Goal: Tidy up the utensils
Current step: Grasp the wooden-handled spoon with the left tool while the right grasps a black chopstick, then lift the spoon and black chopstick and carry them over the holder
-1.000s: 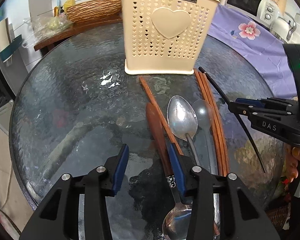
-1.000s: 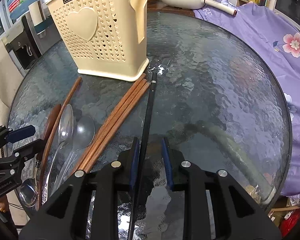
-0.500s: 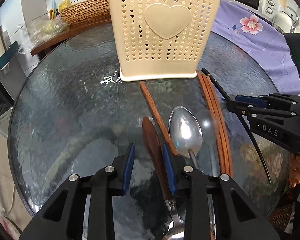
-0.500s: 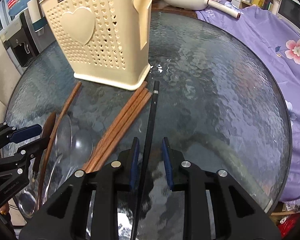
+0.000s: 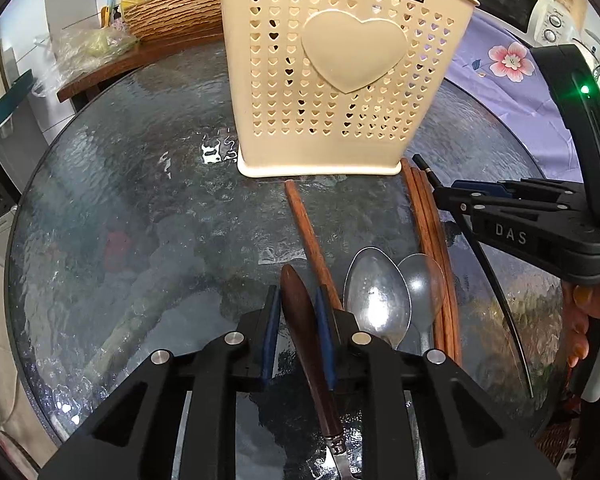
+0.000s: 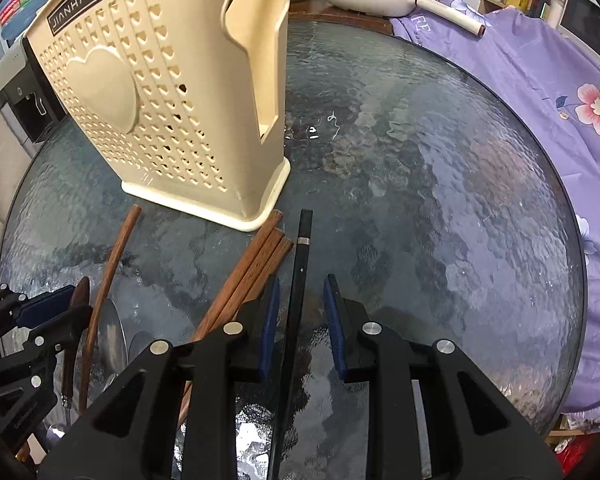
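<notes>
Clearance: my left gripper (image 5: 296, 304) straddled the wooden handle (image 5: 300, 320), narrow gap.
Right gripper (image 6: 300, 300): parted around the black chopstick (image 6: 298, 280), not pinching.
Surface: glass table (image 6: 440, 200), holder (image 5: 332, 80) ahead.

Left claw (image 5: 296, 312): advanced toward the cream utensil holder (image 5: 340, 80) and narrowed its gap; the dark wooden handle (image 5: 300, 320), formerly beside its right finger, came to lie between both. Right claw (image 6: 300, 304): advanced along the black chopstick (image 6: 300, 272) and opened wider around it.
</notes>
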Tool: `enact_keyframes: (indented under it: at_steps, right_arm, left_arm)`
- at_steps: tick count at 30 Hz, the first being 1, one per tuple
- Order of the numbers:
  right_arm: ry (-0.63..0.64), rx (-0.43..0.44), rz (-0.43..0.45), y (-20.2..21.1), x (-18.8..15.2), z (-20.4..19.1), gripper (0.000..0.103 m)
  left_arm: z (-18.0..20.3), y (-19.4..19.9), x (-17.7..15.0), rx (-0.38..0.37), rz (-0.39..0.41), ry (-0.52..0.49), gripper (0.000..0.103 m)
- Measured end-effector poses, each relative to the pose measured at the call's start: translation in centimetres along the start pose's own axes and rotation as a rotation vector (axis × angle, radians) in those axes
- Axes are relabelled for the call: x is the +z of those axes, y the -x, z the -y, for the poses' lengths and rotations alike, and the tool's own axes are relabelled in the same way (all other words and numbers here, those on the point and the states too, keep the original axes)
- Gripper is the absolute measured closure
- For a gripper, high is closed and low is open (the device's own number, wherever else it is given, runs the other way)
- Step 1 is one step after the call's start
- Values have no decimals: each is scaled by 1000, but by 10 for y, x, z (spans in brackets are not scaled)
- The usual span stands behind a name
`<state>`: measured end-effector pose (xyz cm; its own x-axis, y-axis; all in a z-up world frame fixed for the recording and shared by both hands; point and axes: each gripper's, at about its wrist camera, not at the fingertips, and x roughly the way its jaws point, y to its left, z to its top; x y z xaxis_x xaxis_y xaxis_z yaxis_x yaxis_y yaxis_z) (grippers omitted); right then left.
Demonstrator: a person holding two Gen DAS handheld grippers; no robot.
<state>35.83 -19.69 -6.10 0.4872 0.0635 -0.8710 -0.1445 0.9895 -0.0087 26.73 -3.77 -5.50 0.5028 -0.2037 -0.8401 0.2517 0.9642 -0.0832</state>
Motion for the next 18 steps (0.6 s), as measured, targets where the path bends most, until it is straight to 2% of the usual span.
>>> enact_keyframes:
  at_steps: [4,8,11,18]
  right_arm:
    - [-1,1,7,-5,6,4,83]
    - [-2,5,24,-5,3,1,94]
    - [-9,12,37,-2,-4,-1,95]
    - [-77,104,67,6,-12,12,95]
  left_arm:
    - [0,0,0,-1,1,5,86]
    - [-1,1,-1,-3,5,14,86]
    - [-3,0,0,-6,7,22,86]
    - [-7,0,2,-10,15,42,87]
